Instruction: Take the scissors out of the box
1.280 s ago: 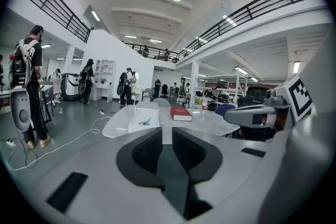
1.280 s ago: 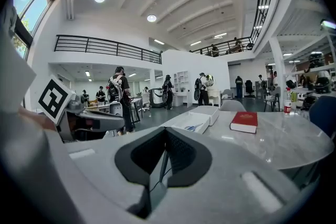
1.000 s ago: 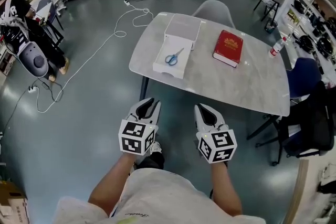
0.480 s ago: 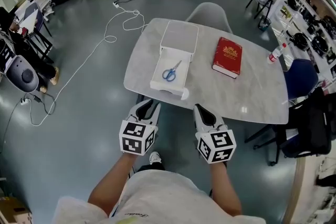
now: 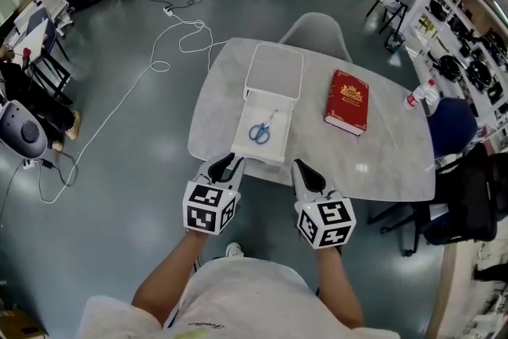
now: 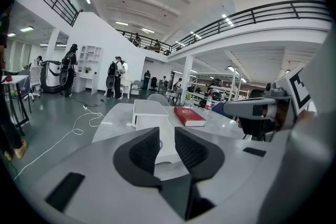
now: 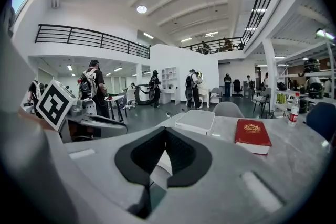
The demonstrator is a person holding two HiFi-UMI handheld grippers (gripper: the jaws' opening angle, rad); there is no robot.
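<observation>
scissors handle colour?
Blue. The scissors show best in the head view, lying in the open box.

The left arm (image 5: pixel 171 275) and right arm (image 5: pixel 337 286) reach forward side by side. The left tongs (image 5: pixel 228 161) have just been opening; their jaws stand a little apart, empty. The right tongs (image 5: pixel 303 166) are closed together, empty

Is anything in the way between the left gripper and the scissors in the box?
Only the box's near wall. The scissors lie uncovered in the open box, just beyond the left gripper, whose jaws have just been opening, with nothing between them.
</observation>
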